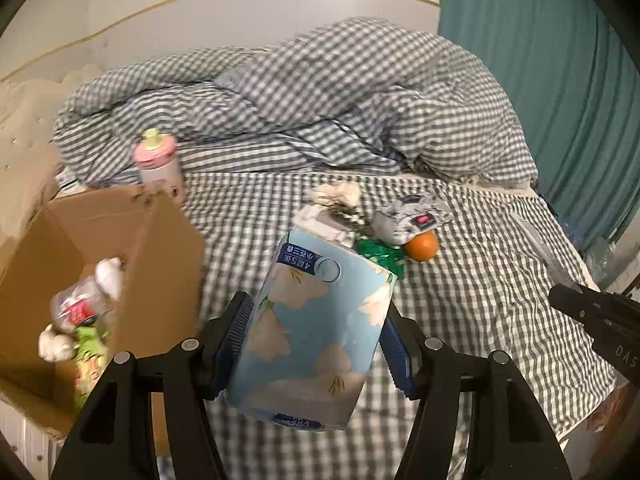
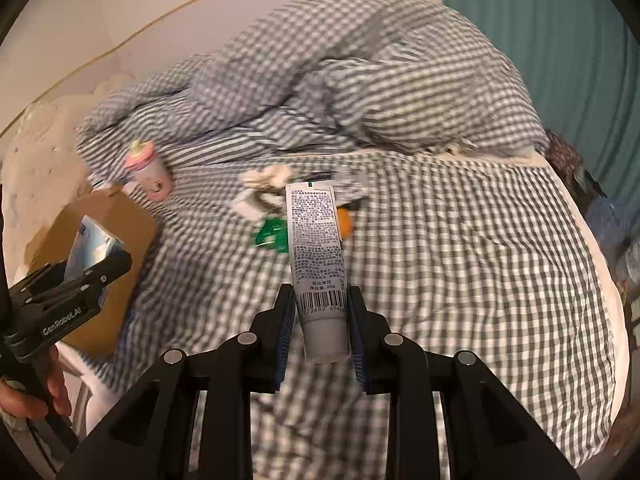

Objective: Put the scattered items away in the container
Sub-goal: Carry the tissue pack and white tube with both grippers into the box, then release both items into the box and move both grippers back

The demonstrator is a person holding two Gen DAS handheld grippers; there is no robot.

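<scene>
My left gripper (image 1: 316,340) is shut on a light blue tissue pack (image 1: 316,332) and holds it above the checked bed, just right of the open cardboard box (image 1: 160,248). The box holds a crushed plastic bottle (image 1: 80,304) and a green packet (image 1: 90,360). My right gripper (image 2: 322,328) is shut on a grey tube (image 2: 318,248) with a barcode, held above the bed. An orange (image 1: 422,246), a green wrapper (image 1: 380,256), a crumpled tissue (image 1: 336,196), a patterned pouch (image 1: 412,216) and a pink bottle (image 1: 158,164) lie on the bed beyond.
A rumpled checked duvet (image 1: 320,100) fills the far side of the bed. A teal curtain (image 1: 552,80) hangs at the right. The bed's edge drops off at the right (image 2: 608,300). The left gripper and a hand show at the left of the right wrist view (image 2: 60,300).
</scene>
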